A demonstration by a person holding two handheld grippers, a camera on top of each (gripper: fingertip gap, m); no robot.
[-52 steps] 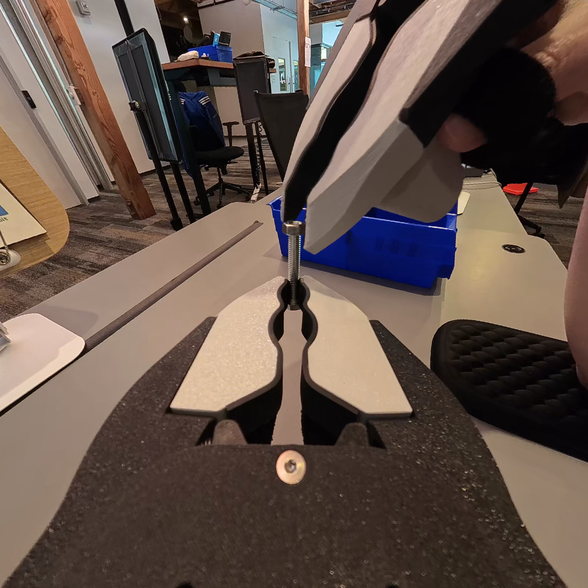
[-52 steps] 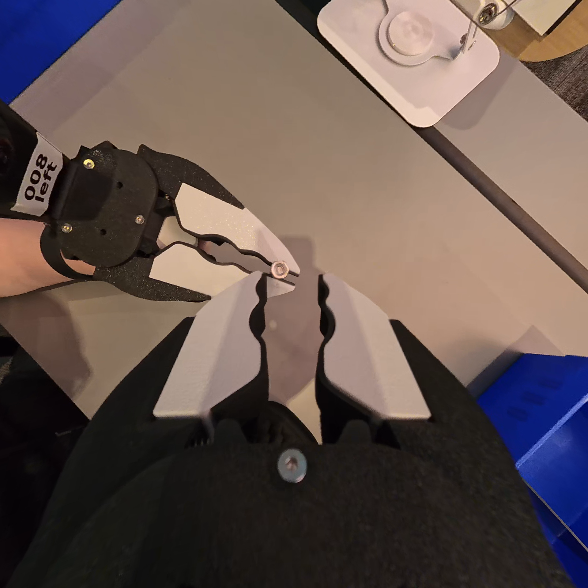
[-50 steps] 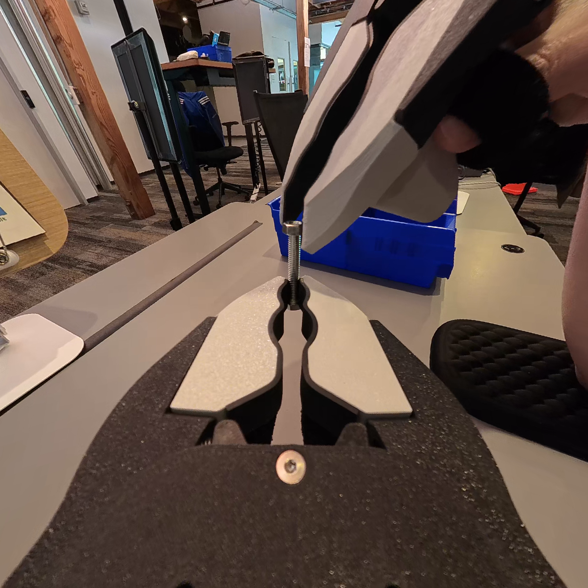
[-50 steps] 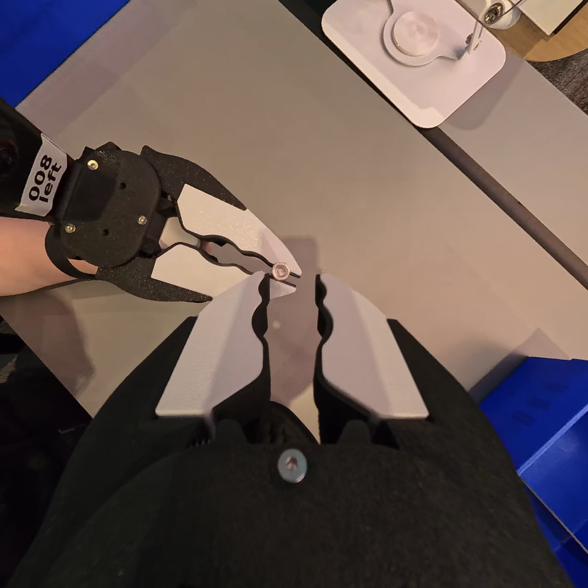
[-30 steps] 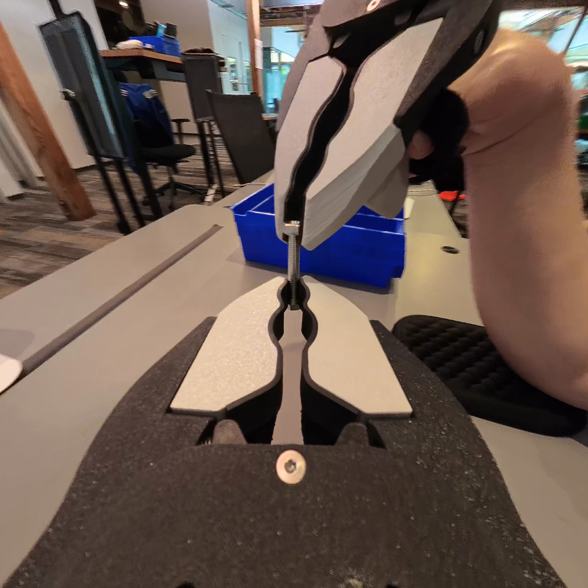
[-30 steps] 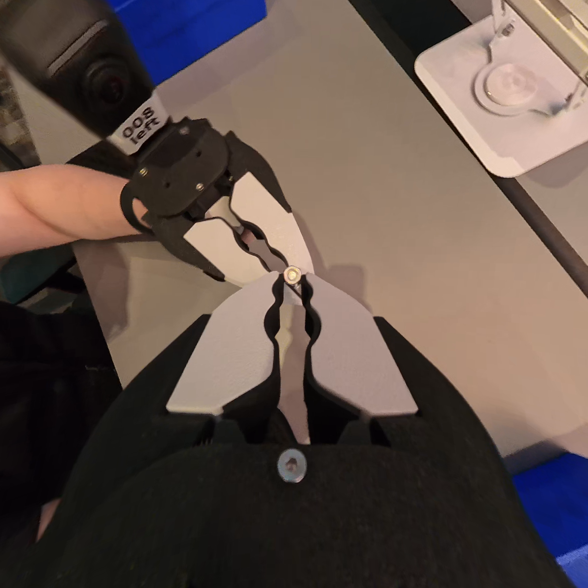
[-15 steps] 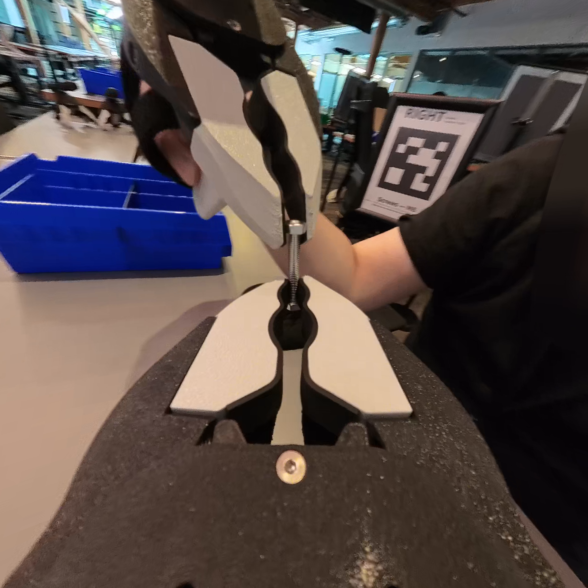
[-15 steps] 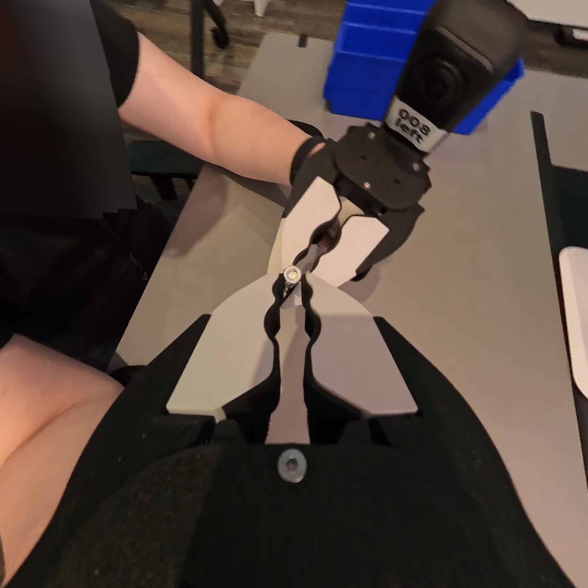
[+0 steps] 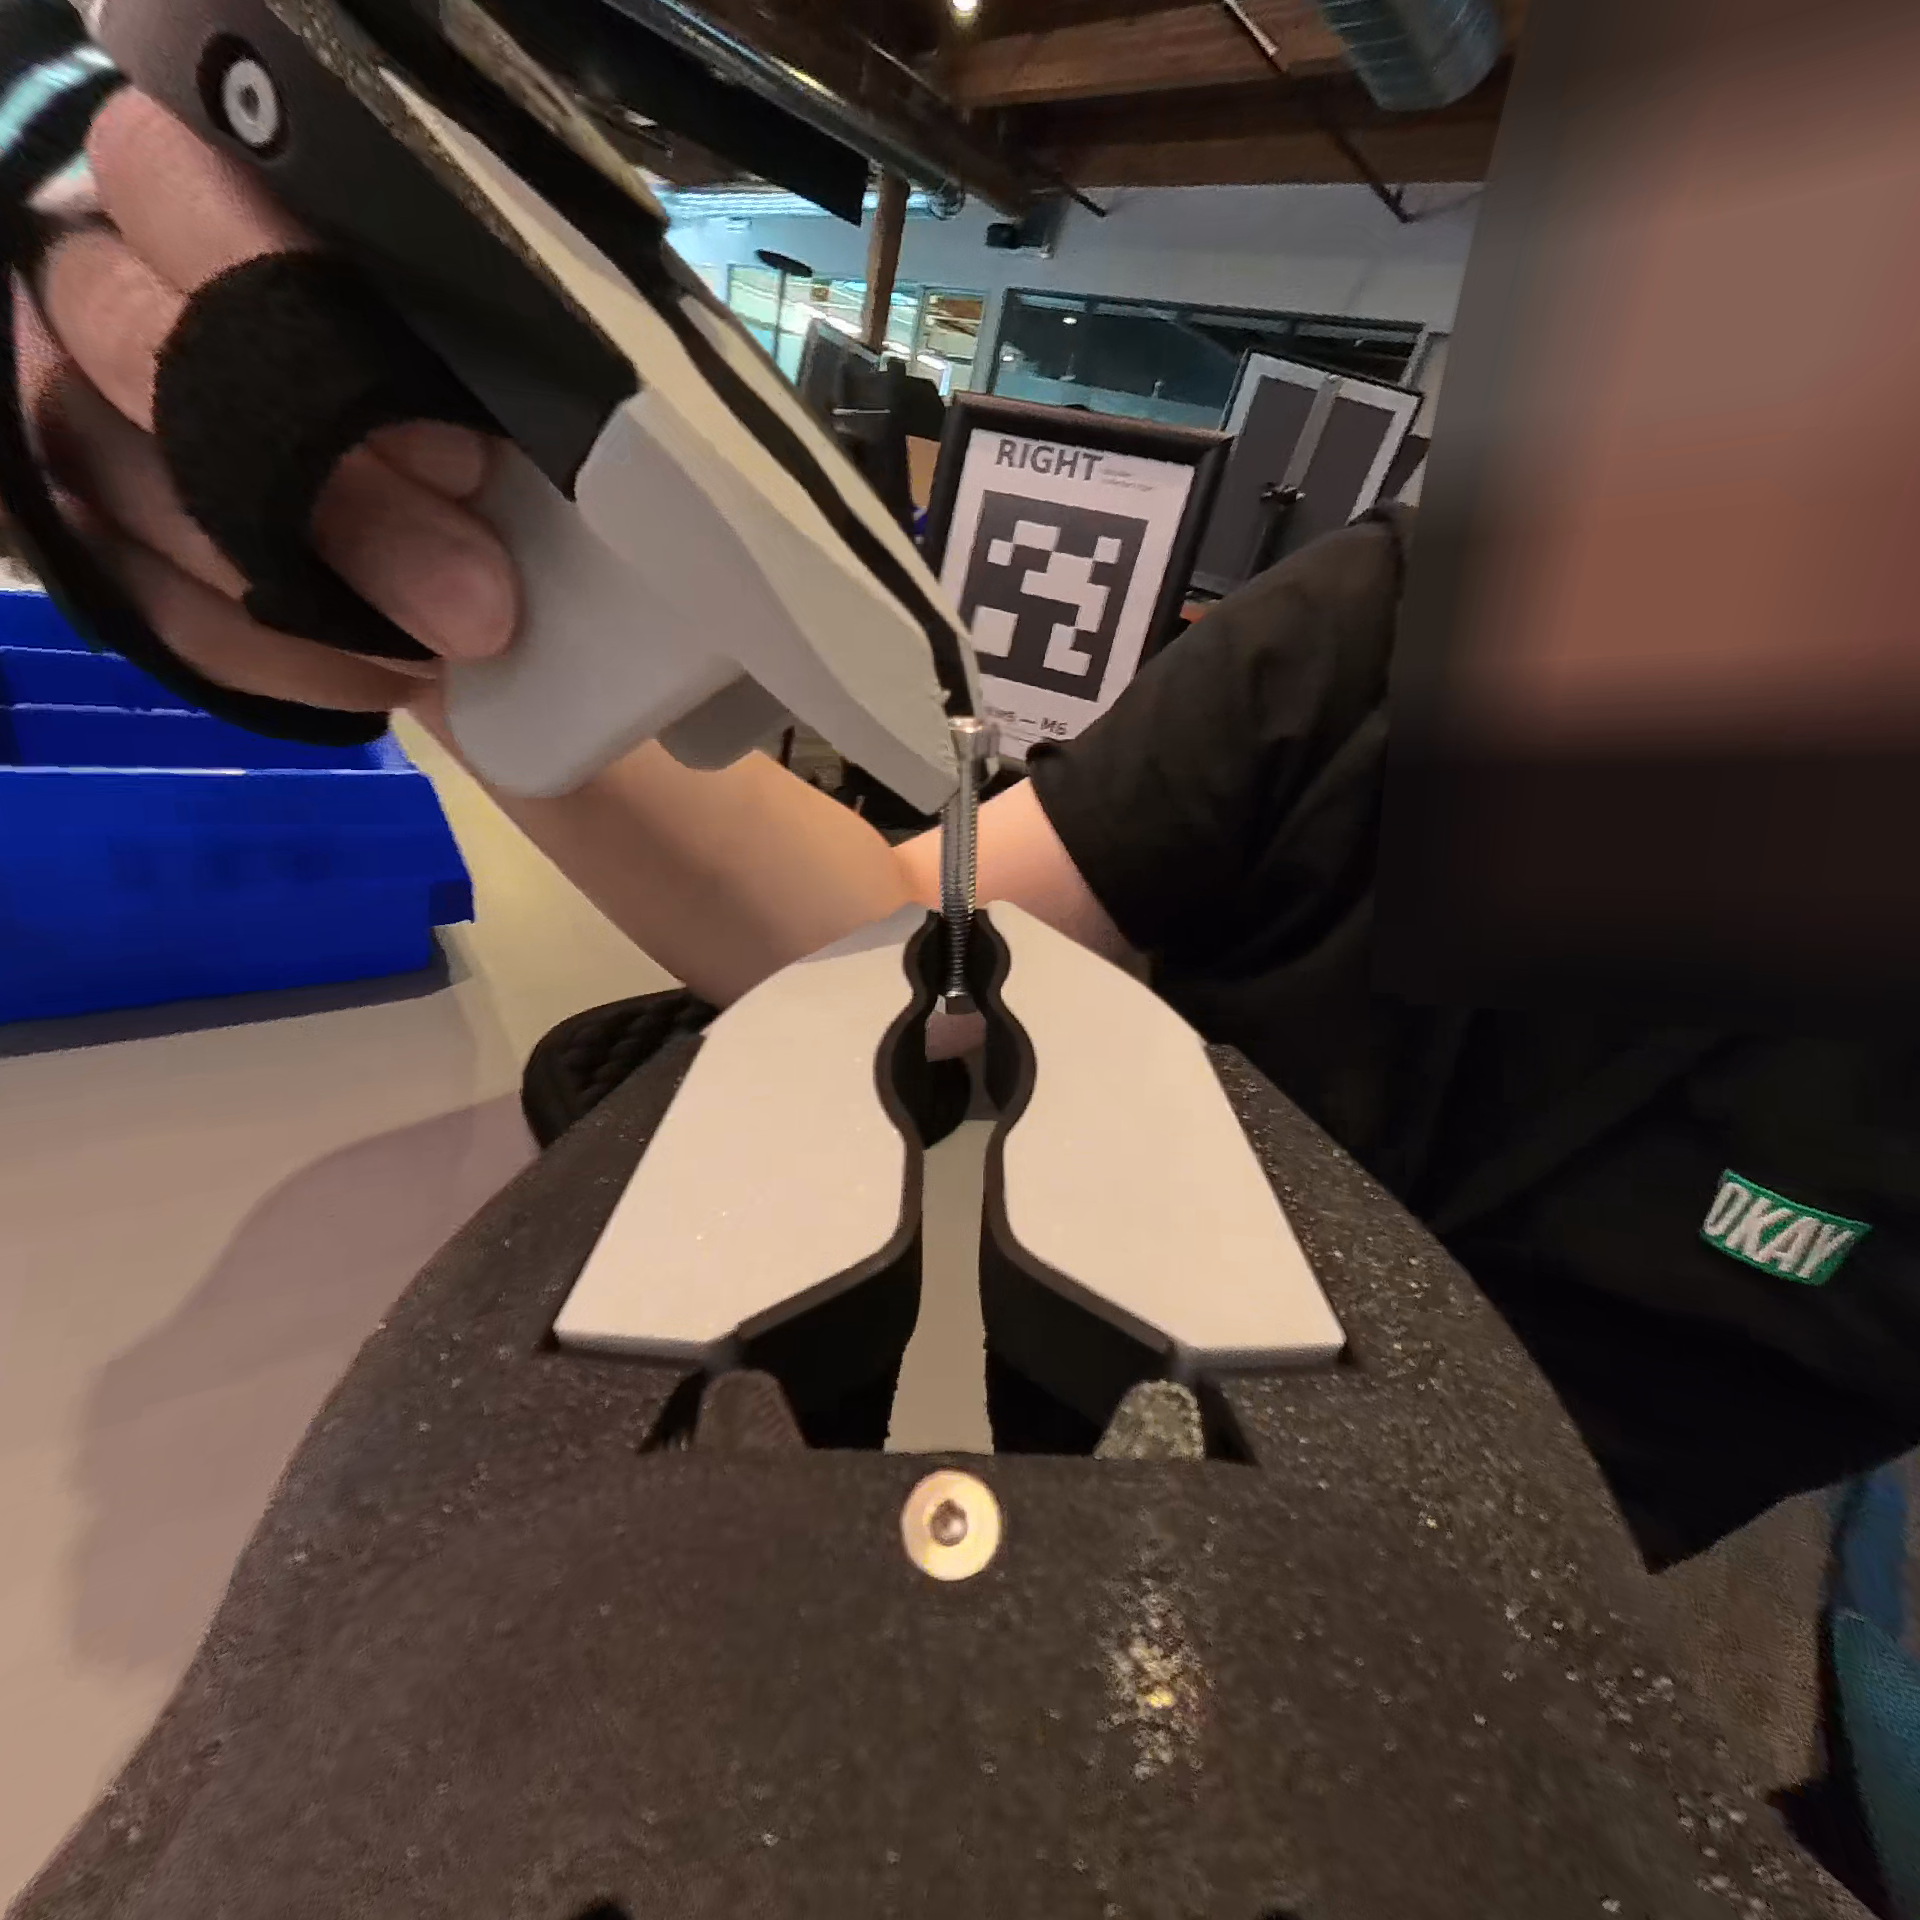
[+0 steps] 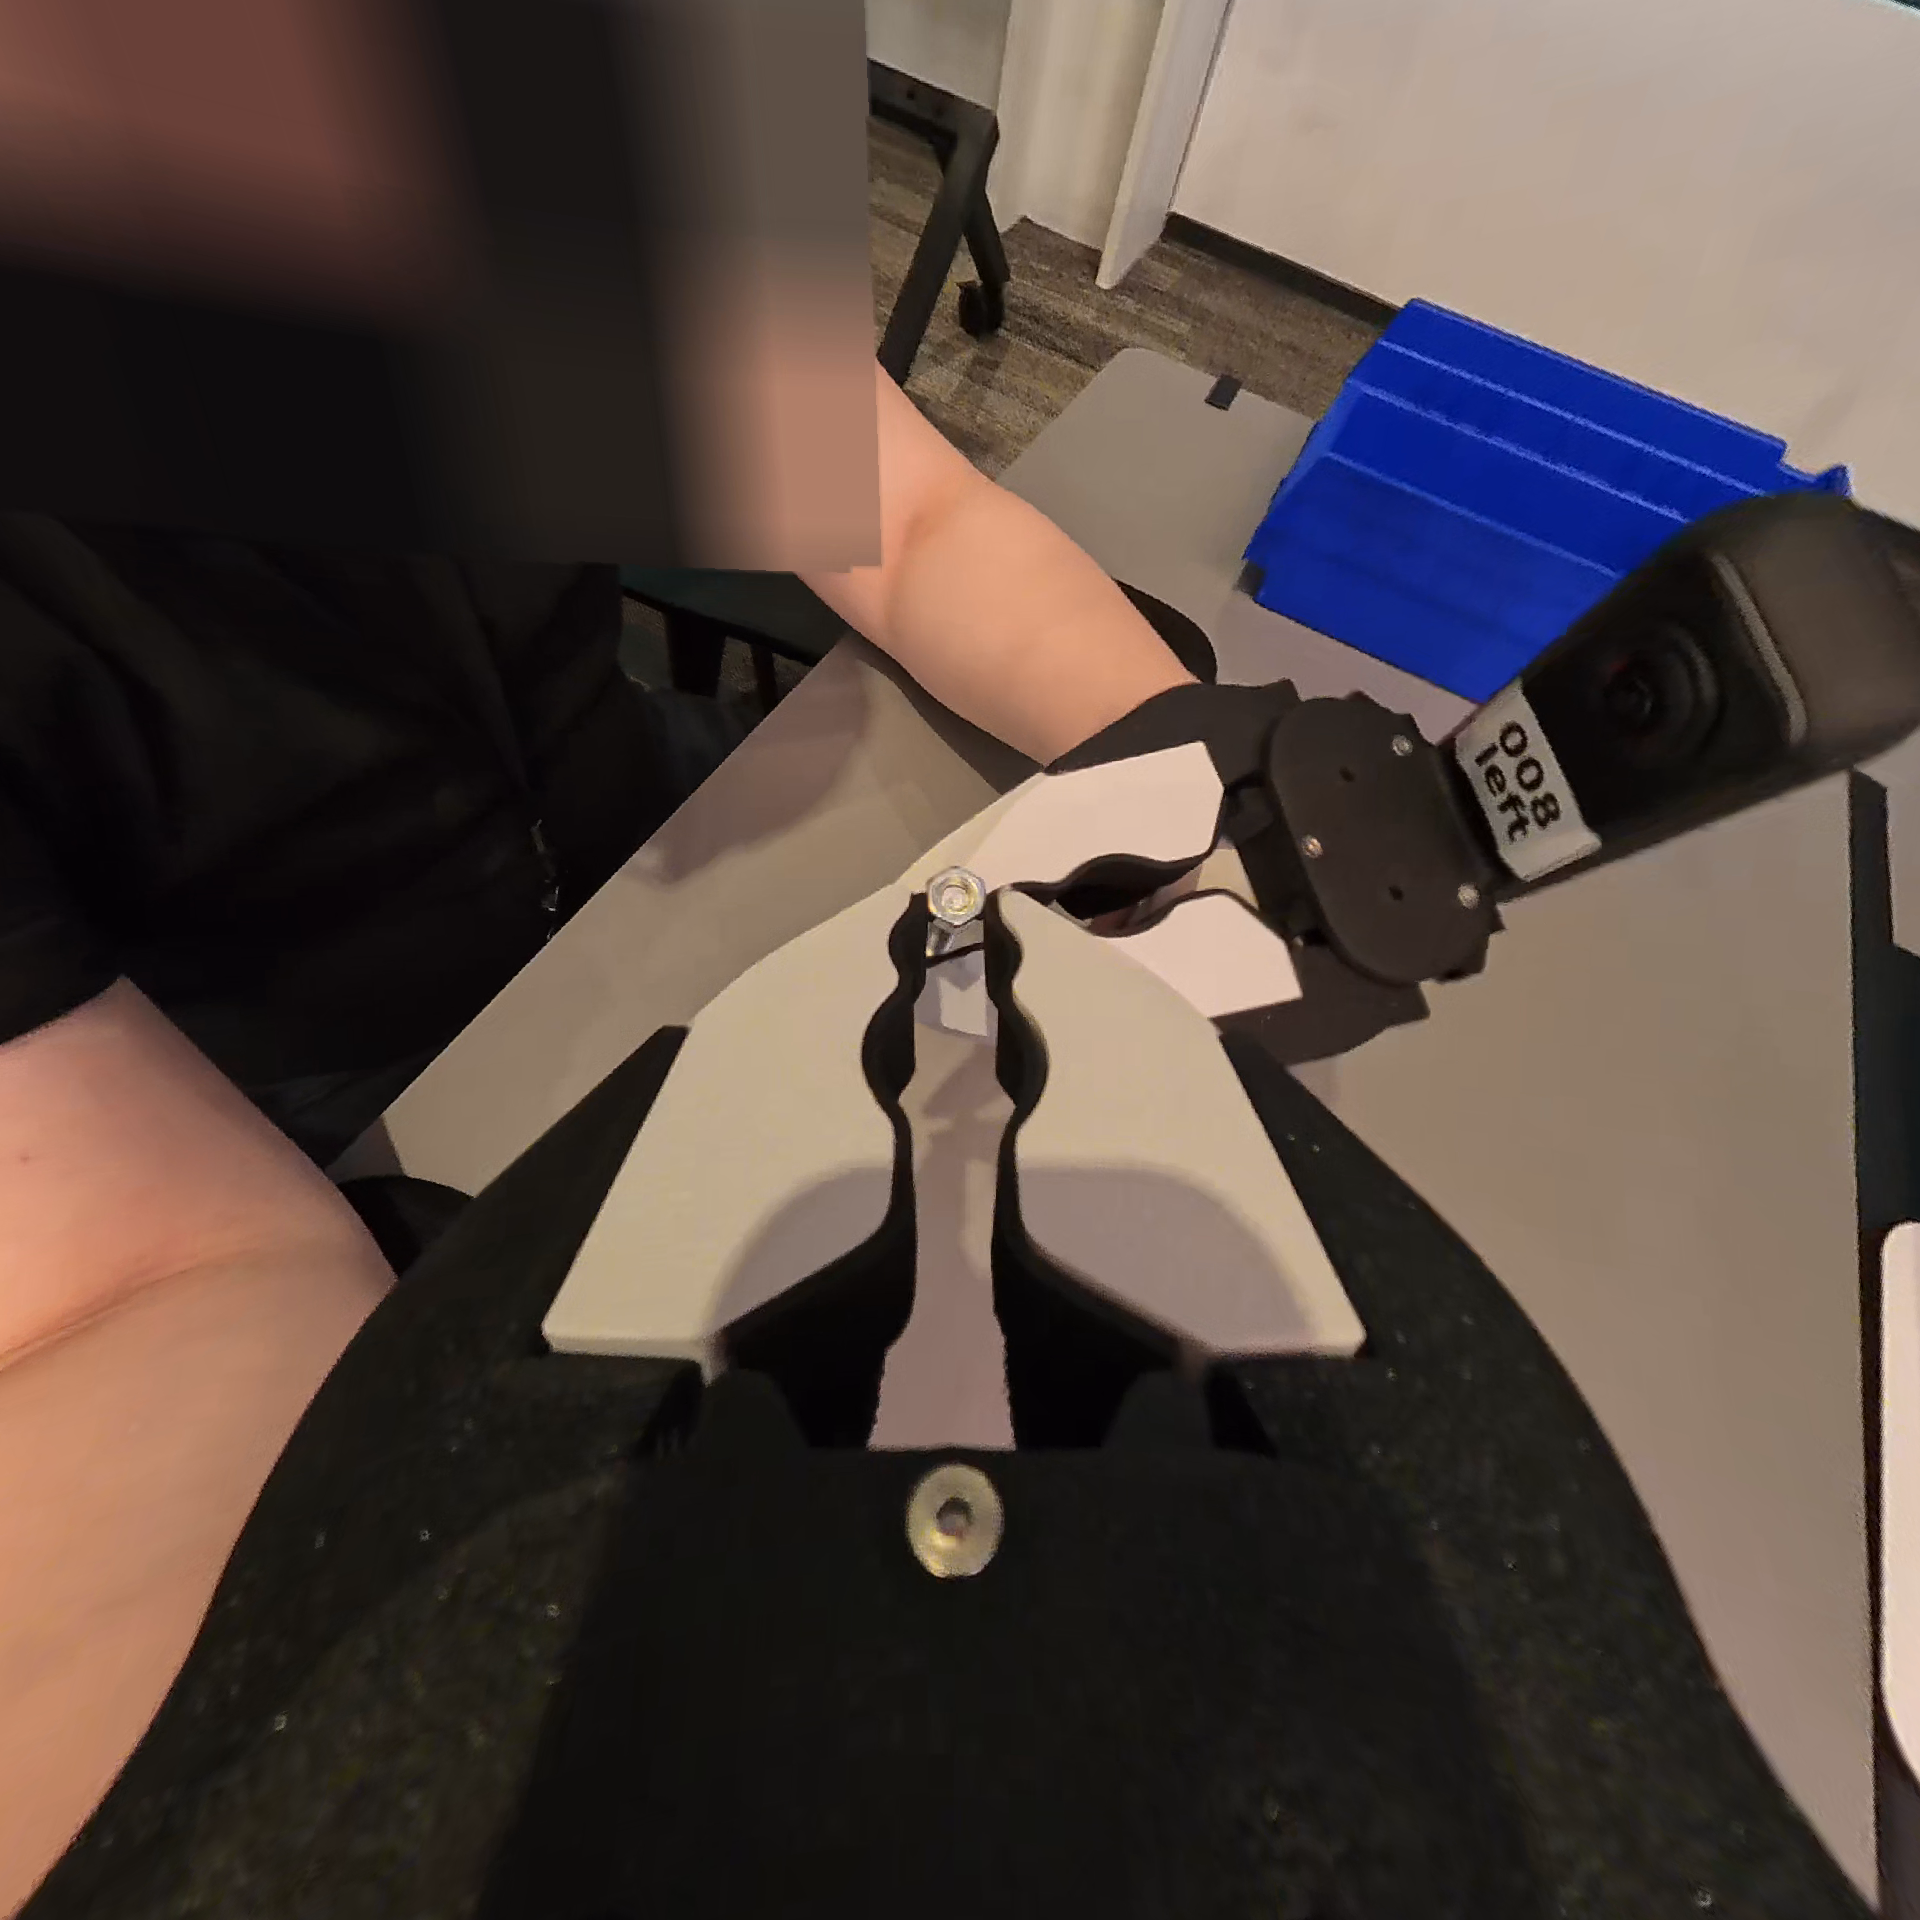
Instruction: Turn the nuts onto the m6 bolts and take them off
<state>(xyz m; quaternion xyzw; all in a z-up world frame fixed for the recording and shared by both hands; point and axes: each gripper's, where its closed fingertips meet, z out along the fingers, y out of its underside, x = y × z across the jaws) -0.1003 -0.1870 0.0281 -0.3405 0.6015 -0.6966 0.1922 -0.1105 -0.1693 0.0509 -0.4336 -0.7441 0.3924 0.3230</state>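
Over at the left edge of the left wrist view sits a glossy blue plastic bin [image 9: 208, 842] with moulded ribs, resting on the smooth matte grey tabletop [image 9: 187, 1174]. Next along, a bare hand in a black fabric finger loop [image 9: 260, 457] holds the right gripper [image 9: 961, 743], whose flat pale-grey fingers edged with black rubber slant down from above. Their tips are pinched on the top end of a slim, threaded silver steel bolt [image 9: 961, 862], which stands upright. Below it, the left gripper [image 9: 958, 951], a grainy black speckled body with wavy-edged pale fingers, has its tips closed around the bolt's lower end, in the first scalloped notch. Behind the bolt stands a black-framed white sign with a blocky square marker [image 9: 1060, 582]. Farthest right is the person's black short-sleeved shirt with a small green woven tag [image 9: 1782, 1242].

In the right wrist view, a small bright hexagonal metal nut [image 10: 956, 896] shows end-on at that gripper's own tips, which grip just beneath it. I cannot tell whether they bear on nut or thread.
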